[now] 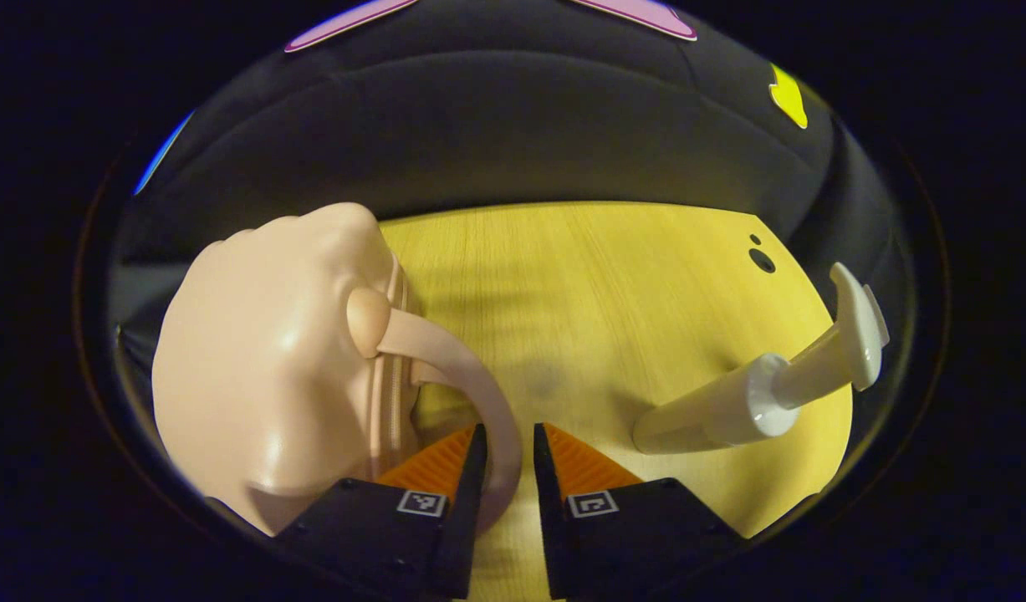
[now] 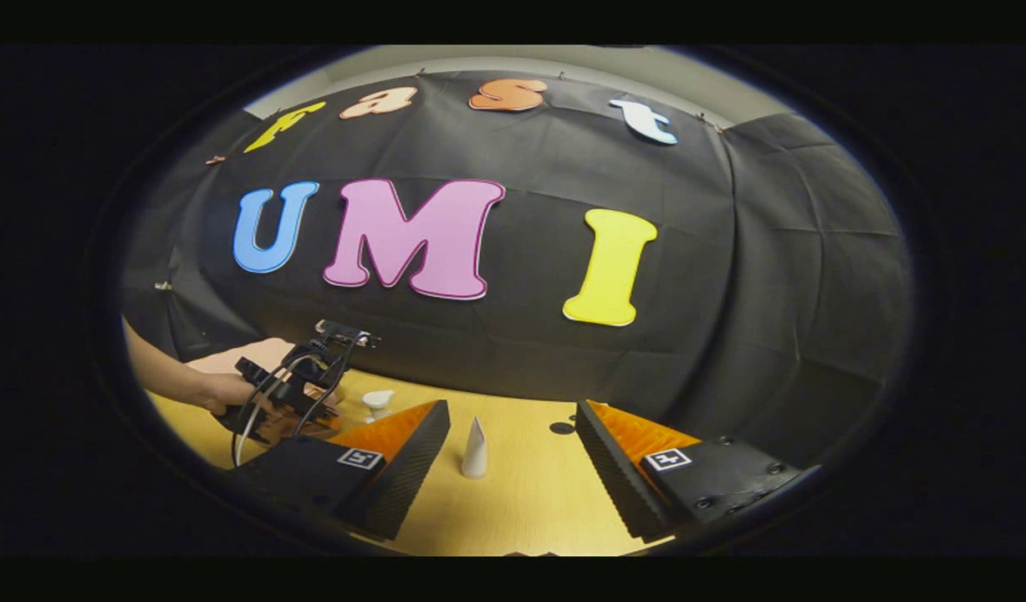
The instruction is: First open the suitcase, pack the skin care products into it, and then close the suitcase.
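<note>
At left on the wooden table (image 1: 613,276), the pale pink suitcase (image 1: 262,359) sits zipped shut, its curved handle (image 1: 471,376) lying between the nearly closed fingers of the left gripper (image 1: 509,456), whether pinched I cannot tell; just to the right stand a white tube (image 1: 713,410) and a second one (image 1: 847,334). The smooth strap could slip out, or a pull could drag the light case into the tubes. At right, the right gripper (image 2: 513,443) hangs wide open and empty before the booth's black cloth wall.
</note>
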Demonstrator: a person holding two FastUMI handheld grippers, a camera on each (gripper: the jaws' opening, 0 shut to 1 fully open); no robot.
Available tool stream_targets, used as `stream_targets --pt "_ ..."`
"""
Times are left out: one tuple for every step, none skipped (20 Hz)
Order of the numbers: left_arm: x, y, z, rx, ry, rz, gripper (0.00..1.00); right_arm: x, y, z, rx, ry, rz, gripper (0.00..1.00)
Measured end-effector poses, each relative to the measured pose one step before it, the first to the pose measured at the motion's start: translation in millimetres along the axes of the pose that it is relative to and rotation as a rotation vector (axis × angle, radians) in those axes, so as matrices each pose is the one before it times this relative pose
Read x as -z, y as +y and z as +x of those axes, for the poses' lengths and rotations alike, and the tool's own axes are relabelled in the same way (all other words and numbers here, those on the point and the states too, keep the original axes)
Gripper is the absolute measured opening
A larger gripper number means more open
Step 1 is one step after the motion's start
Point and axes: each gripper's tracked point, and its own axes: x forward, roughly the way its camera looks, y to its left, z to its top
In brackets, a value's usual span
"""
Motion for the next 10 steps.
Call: stream_targets --pt "1.01 1.08 -1.07 0.00934 0.01132 0.01020 0.28 0.31 0.08 0.93 0.00188 0.00033 0.00437 0.97" --pt "-0.57 -0.67 -0.58 0.00922 0.00478 0.01330 0.26 -0.24 0.75 0.11 -0.00048 -0.00071 0.00536 0.97" --pt "-0.14 -1.44 -0.71 0.01209 0.00838 0.01158 0.24 -0.40 2.02 0.35 -0.00276 -0.00417 0.00144 0.97" --pt "-3.29 -0.51 -4.53 0.00270 0.00026 0.00796 0.21 0.25 2.79 2.12 -0.00150 -0.00273 -0.00703 0.97" --pt "-4.24 -3.75 -4.31 0.01466 -0.00999 0.00901 0.18 -2.13 1.91 1.75 0.00209 -0.00594 -0.00839 0.97" --pt "-5.49 -1.96 -8.18 0.01064 -0.01495 0.00161 0.16 -3.34 2.12 0.54 -0.00094 -0.00982 -0.00201 0.97" --pt "-5.93 -0.78 -9.68 0.00817 -0.00981 -0.00273 0.15 -4.29 2.46 0.39 0.00150 -0.00809 0.00259 0.97" --pt "-6.34 0.13 -9.34 0.00985 -0.00776 -0.00442 0.19 -3.21 3.36 0.86 -0.00069 -0.00327 0.00623 0.97" --pt "-3.95 -0.92 -10.56 0.02077 -0.00026 -0.00100 0.14 -3.42 4.69 -0.32 -0.00347 -0.00200 0.00629 0.97" --pt "-6.21 0.89 -13.65 0.02033 -0.01178 -0.00483 0.14 -3.33 4.15 -1.42 -0.00558 -0.00295 0.00288 0.96"
